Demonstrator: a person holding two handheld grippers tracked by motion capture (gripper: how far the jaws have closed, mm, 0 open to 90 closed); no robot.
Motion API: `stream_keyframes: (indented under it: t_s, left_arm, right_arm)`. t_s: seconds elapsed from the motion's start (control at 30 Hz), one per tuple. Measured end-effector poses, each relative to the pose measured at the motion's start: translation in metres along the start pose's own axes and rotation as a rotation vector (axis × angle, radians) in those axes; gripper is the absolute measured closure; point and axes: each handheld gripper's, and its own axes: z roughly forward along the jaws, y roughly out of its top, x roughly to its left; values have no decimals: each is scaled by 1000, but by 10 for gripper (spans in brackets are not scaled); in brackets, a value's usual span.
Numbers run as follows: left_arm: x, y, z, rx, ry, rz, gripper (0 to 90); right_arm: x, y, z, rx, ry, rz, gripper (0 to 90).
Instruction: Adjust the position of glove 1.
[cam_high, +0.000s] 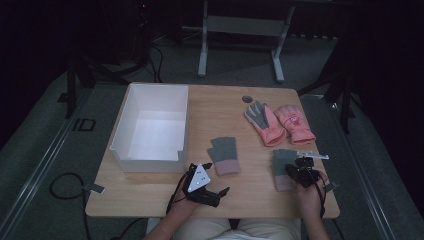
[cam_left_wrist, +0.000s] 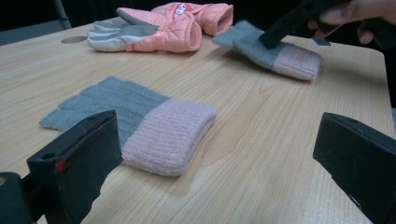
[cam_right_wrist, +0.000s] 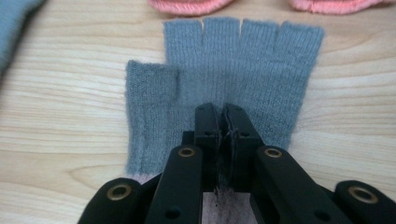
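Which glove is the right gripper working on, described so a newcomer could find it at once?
On the wooden table, right of the white box, look to the near right corner, below the pair of padded pink gloves. There lies a grey knit fingerless glove with a pink cuff. Unlike its twin glove at mid-table, it has the right gripper shut on it.

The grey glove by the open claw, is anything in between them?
No. The left claw stands open just short of the grey glove, pointing at its pink cuff, and between them lies bare table. The other grey glove, pinched by the right claw, lies farther off.
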Motion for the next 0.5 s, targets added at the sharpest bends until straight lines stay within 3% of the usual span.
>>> stream_keyframes:
  t_s: [0.17, 0.5]
  left_arm:
    - [0, 0, 0, 1, -2, -1, 6]
    - [1, 0, 1, 9, -9, -2, 6]
  right_arm:
    - [-3, -4, 12, 18, -1, -6, 814]
    - [-5, -3, 11, 4, 19, -34, 763]
